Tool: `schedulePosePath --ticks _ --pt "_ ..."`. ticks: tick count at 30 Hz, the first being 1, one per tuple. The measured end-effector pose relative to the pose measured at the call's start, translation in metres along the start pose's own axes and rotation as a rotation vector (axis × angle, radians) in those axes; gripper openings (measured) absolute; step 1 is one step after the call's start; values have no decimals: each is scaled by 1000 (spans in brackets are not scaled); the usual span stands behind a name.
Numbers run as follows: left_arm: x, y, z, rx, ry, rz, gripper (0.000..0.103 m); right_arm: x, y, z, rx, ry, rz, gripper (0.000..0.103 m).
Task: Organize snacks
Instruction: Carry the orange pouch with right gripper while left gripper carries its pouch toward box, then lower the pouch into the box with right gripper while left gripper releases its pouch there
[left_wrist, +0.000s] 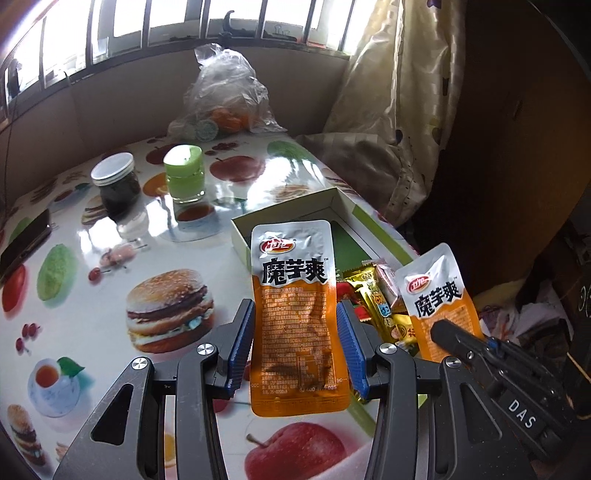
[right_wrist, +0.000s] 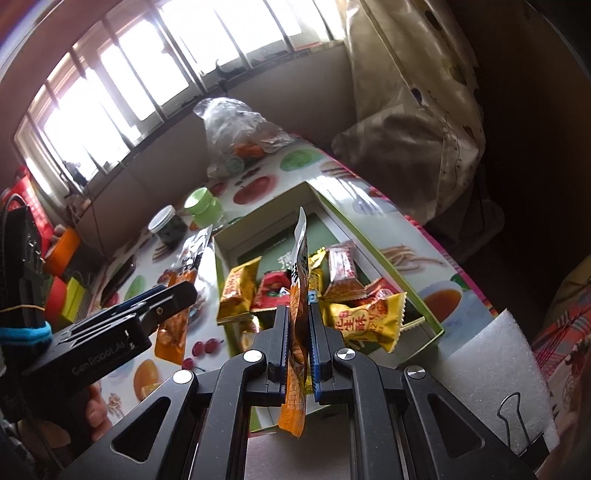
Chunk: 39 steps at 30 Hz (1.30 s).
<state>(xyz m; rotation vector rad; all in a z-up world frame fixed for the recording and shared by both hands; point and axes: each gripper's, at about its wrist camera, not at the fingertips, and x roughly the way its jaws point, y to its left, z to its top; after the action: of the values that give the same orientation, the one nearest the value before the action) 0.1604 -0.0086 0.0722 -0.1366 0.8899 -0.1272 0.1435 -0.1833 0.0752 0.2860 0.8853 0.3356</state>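
Both tongs clenched: left tongs (left_wrist: 295, 343) grip one orange sachet (left_wrist: 295, 314), right tongs (right_wrist: 298, 343) another (right_wrist: 300, 273), both over box (right_wrist: 373, 236) nr worktop's right edge. Prob light, floppy, slick; pinch mid-body.

tablecloth (left_wrist: 92, 325): glossy plastic | pouch (left_wrist: 295, 314): shiny foil | foam block (right_wrist: 491, 354): rough, matt

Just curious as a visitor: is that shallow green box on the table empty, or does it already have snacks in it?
Partly filled. The box holds several wrapped snacks at its near end; its green floor is bare farther back.
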Motion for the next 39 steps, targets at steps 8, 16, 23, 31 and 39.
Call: schedulePosePath --ticks 8,16,23,31,39 --pt "21 -8 1 15 34 -1 46 12 -9 0 25 28 11 9" --pt "35 -14 2 31 49 -2 47 21 -14 -1 40 49 17 9" --pt "40 -17 5 37 48 -1 48 28 -20 1 53 55 5 9" --pt "48 -22 9 45 41 -9 48 32 -23 3 50 51 -7 9" --pt "56 -25 15 54 46 9 48 38 -23 8 42 41 -15 9"
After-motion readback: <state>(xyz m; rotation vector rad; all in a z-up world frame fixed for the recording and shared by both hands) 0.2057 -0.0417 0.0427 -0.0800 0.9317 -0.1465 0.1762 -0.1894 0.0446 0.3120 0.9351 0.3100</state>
